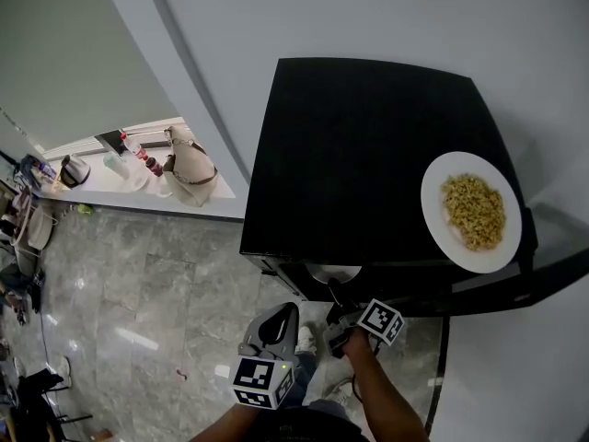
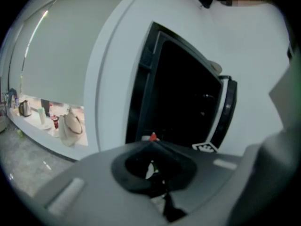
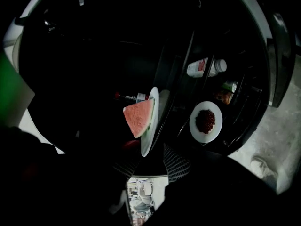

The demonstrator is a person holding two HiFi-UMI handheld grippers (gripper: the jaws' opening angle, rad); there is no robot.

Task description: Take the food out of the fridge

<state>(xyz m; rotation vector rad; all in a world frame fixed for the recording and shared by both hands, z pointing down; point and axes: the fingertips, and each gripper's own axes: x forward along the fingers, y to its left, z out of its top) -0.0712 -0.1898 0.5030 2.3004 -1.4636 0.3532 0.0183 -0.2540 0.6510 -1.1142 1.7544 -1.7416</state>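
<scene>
Food: three portions on plates, one on top of the fridge and two inside it.

1. Black boxy fridge [image 1: 368, 145] with a glossy top, set against a pale wall. Its black door [image 1: 552, 270] stands open at the right of the head view.
2. Grey polished marble floor [image 1: 138, 284].
3. White counter [image 1: 101, 184], well apart from the fridge, carrying a beige bag [image 1: 189, 168].
4. Left gripper [image 2: 152, 144], grey plastic with a marker cube. Jaws are closed together, tips meeting, with nothing between them. It is held outside the fridge, facing it.
5. Right gripper [image 3: 148, 166], with chequered pads. Jaws stand apart, gripping nothing, aimed into the dark interior.
6. Round white top plate [image 1: 433, 201], resting on the fridge top near the door side and bearing a heap of yellow crumbly food [image 1: 474, 212].
7. Round white watermelon plate [image 3: 149, 142], on an inner shelf and seen edge-on. Its rim is just ahead of the right gripper's parted pads. It bears a red watermelon wedge [image 3: 138, 117].
8. Round white third plate [image 3: 194, 126], on another shelf, bearing dark red-brown food [image 3: 205, 121].
9. White plastic bottle [image 3: 203, 67] with a red label, beyond the third plate.
</scene>
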